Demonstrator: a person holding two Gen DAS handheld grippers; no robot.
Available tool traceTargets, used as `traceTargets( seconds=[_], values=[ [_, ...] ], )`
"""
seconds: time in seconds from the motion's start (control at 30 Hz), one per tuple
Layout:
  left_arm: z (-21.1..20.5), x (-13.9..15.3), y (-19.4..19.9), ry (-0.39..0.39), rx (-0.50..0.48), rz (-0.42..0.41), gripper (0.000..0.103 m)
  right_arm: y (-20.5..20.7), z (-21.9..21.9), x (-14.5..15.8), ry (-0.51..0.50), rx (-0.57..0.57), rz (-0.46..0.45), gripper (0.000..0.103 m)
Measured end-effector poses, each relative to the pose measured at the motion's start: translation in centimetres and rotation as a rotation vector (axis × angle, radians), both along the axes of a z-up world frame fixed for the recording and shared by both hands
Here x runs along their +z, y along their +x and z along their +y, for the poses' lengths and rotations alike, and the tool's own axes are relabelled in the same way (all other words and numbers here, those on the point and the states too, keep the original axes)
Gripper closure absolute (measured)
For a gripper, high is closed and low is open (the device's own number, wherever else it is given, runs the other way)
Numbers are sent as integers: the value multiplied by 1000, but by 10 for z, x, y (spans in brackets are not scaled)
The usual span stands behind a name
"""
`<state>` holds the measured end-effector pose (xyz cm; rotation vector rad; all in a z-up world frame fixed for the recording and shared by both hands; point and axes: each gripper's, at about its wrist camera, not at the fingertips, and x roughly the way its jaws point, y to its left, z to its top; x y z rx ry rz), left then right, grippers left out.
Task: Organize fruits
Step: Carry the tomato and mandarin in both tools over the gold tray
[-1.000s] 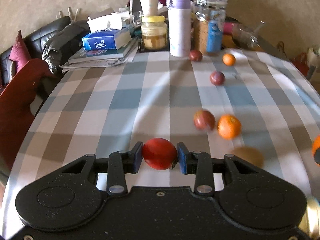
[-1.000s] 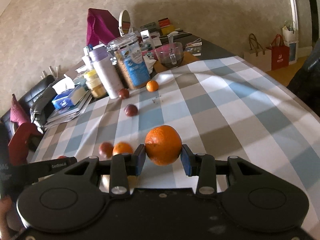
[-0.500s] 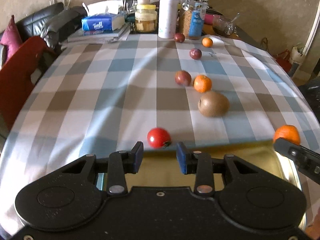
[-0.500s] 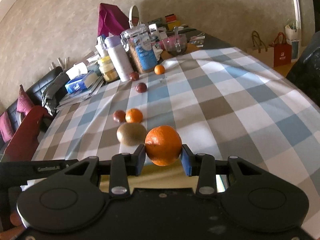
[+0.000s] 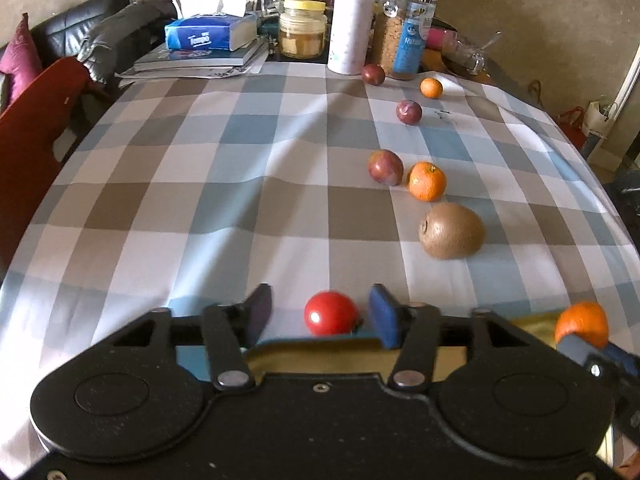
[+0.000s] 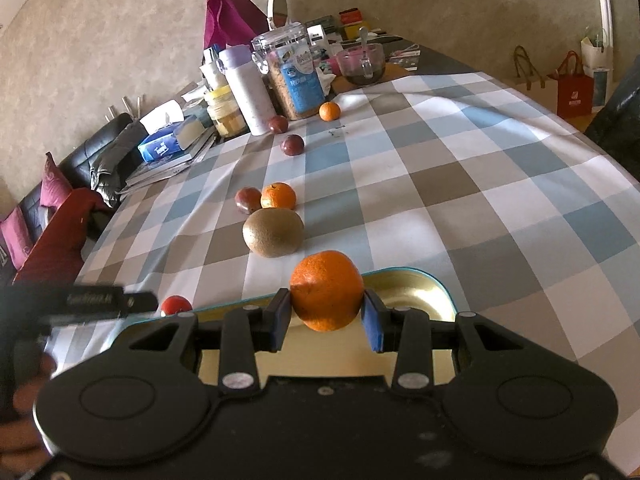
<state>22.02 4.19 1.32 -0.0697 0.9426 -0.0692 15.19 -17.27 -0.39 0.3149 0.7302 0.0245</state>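
My left gripper (image 5: 320, 314) is open over the near edge of a gold tray (image 5: 316, 350). A red tomato (image 5: 331, 313) lies loose between its fingers, just past the tray's rim; it also shows in the right wrist view (image 6: 176, 305). My right gripper (image 6: 325, 314) is shut on a large orange (image 6: 326, 290) and holds it above the gold tray (image 6: 416, 292). That orange shows at the right of the left wrist view (image 5: 582, 324). A kiwi (image 5: 451, 231), a small orange (image 5: 426, 181) and a dark plum (image 5: 385, 167) lie on the checked cloth beyond.
Farther back lie two more plums (image 5: 409, 111) (image 5: 373, 74) and a small orange (image 5: 431, 88). Bottles, jars (image 5: 408, 28), a tissue box (image 5: 208, 36) and books crowd the table's far end. A red chair (image 5: 36, 120) stands at the left.
My left gripper has opened and let go of the tomato, which now lies by the tray's rim. Both grippers have drawn back toward the tray; the right still holds the orange.
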Motion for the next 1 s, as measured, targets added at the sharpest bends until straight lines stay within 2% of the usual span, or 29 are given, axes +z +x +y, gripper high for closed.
traceTargets(
  seconds=[0.17, 0.47, 0.57, 0.6, 0.7, 0.83, 1.0],
  values=[
    [-7, -14, 13, 36, -4, 41, 42, -2, 3, -1, -36, 4, -13, 63],
    [-13, -35, 23, 61, -16, 106, 42, -1, 5, -5, -27, 24, -1, 63],
    [-14, -37, 25, 62, -11, 101, 49, 0, 6, -7, -22, 30, 4, 63],
    [-15, -36, 24, 59, -19, 93, 59, 0, 7, -7, -20, 31, 7, 63],
    [-15, -32, 23, 42, -16, 84, 59, 1, 7, -8, -18, 34, 9, 63],
    [-14, -15, 17, 45, -3, 27, 59, 0, 6, -8, -11, 35, 9, 63],
    [-14, 17, -8, -28, -43, -3, 59, -3, 6, -4, -11, 45, -1, 63]
  ],
)
